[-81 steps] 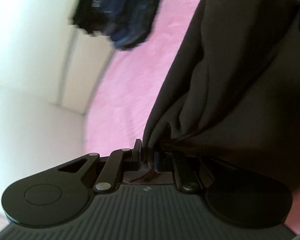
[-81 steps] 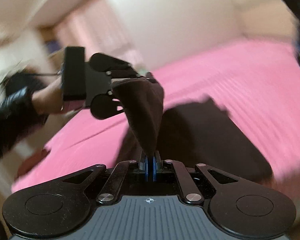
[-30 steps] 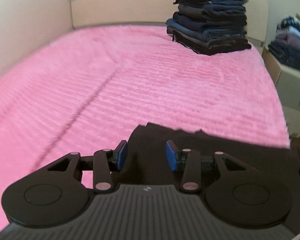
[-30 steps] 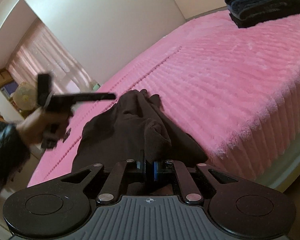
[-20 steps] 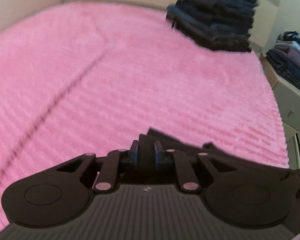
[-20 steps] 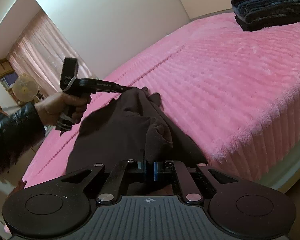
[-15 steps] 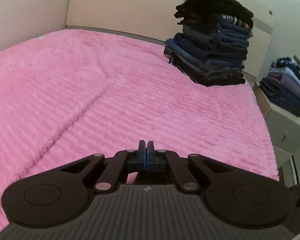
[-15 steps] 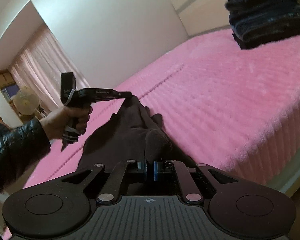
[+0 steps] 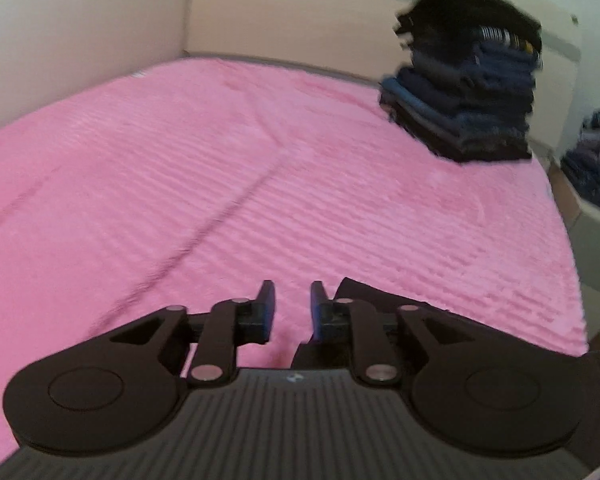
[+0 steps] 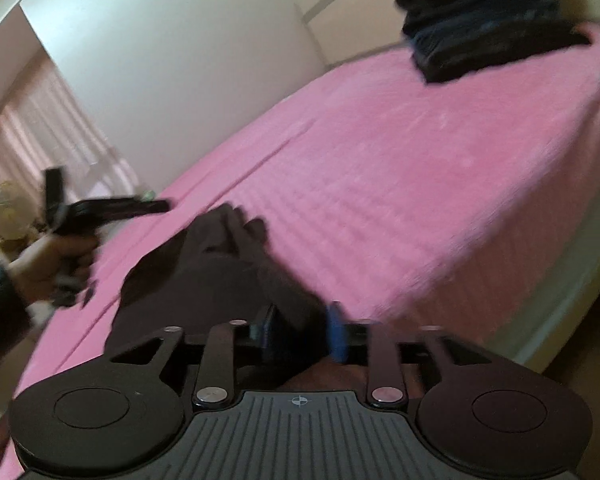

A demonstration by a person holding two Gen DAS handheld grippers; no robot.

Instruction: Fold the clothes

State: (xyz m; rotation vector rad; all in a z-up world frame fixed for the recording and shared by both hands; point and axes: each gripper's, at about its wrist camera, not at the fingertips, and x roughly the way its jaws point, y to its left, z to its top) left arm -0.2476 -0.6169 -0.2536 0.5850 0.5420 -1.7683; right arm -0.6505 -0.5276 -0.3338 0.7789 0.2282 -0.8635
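Pink bedding [image 9: 204, 168] fills most of both views, with a tall stack of folded clothes [image 9: 466, 92] at its far corner. Nearer, by the bed's edge, the dark brown garment [image 10: 204, 276] lies in a long, rumpled heap. Half a second ago both tools pinched its cloth; both have just been opening. The left gripper [image 9: 291, 304] now stands slightly parted over bare bedding, holding nothing. The right gripper [image 10: 300, 332] gapes wider, cloth lying loose between its fingers. Judging by this, one fold has been laid down and the next grip comes next.
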